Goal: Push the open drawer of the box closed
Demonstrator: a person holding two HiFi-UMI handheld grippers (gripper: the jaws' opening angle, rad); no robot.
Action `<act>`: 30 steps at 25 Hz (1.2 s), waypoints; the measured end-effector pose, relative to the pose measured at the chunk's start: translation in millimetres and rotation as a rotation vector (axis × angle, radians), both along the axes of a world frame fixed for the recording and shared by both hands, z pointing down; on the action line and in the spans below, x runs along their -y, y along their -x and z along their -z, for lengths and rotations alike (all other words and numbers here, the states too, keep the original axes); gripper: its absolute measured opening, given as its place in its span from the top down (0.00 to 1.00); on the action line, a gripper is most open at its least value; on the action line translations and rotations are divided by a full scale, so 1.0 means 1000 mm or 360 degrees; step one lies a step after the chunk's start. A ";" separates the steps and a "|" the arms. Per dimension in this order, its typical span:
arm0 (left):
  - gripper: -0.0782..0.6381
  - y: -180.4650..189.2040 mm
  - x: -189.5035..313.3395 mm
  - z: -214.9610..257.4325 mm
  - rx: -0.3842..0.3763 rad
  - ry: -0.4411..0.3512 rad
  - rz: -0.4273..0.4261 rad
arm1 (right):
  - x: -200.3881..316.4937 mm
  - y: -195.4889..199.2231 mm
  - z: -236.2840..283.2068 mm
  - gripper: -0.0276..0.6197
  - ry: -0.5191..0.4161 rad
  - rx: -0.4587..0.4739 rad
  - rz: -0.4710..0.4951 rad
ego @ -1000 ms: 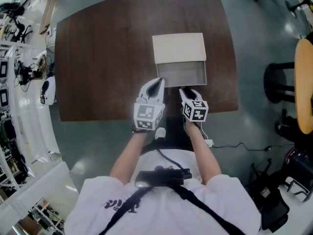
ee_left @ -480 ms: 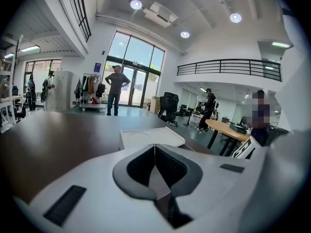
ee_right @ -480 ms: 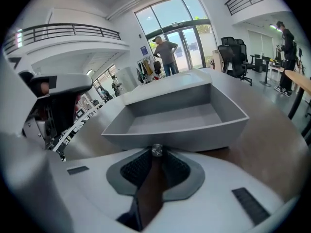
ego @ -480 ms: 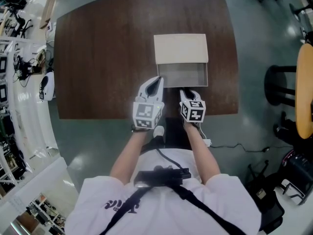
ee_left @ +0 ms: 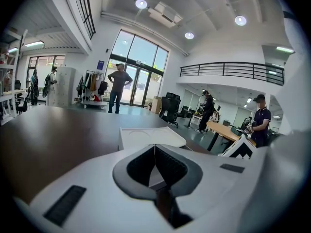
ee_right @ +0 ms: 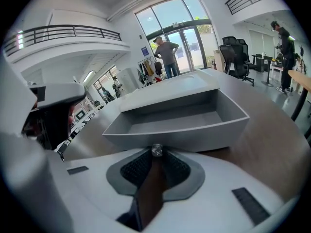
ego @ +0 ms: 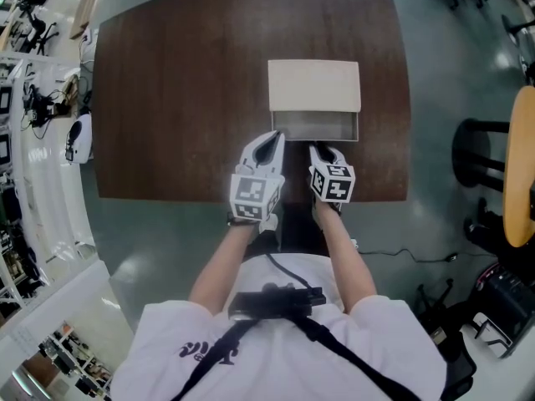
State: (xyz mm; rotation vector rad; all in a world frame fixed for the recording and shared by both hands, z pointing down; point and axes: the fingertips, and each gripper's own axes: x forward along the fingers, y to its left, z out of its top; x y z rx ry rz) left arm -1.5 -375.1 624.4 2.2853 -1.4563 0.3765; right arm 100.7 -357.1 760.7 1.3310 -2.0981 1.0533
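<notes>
A cream box [ego: 313, 86] sits on the dark wooden table [ego: 167, 98], with its grey drawer [ego: 316, 127] pulled out toward me. My right gripper [ego: 318, 149] is at the drawer's front wall. In the right gripper view its jaws pinch a small shiny knob [ee_right: 156, 150] on the front of the empty drawer [ee_right: 175, 125]. My left gripper [ego: 272, 138] rests just left of the drawer's near corner. Its pads meet with nothing between them [ee_left: 154, 149], and the box [ee_left: 148, 137] lies ahead of it.
The table's near edge [ego: 209, 197] runs just under both grippers. A black stool [ego: 485, 149] and a round wooden tabletop [ego: 522, 165] stand on the floor at the right. A cable [ego: 401, 256] lies on the floor. Several people stand far off in the hall.
The right gripper has moved forward against the drawer front, and the drawer sticks out of the box less than before. The left gripper has barely moved.
</notes>
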 end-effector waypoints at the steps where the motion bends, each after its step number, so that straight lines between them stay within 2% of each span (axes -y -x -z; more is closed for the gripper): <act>1: 0.88 0.000 0.000 -0.001 -0.0003 0.0003 0.0004 | 0.004 0.002 0.000 0.84 -0.0004 0.0002 -0.0002; 16: 0.88 -0.002 0.008 -0.022 0.0065 0.0057 -0.0022 | 0.083 0.007 0.002 0.84 -0.0083 0.0040 -0.0065; 25: 0.88 -0.005 0.006 -0.026 0.0063 0.0070 -0.0060 | 0.086 0.010 0.001 0.84 -0.0123 0.0022 -0.0074; 30: 0.88 -0.003 -0.006 -0.020 0.0059 0.0052 -0.0076 | 0.079 0.013 0.004 0.84 -0.0154 0.0060 -0.0047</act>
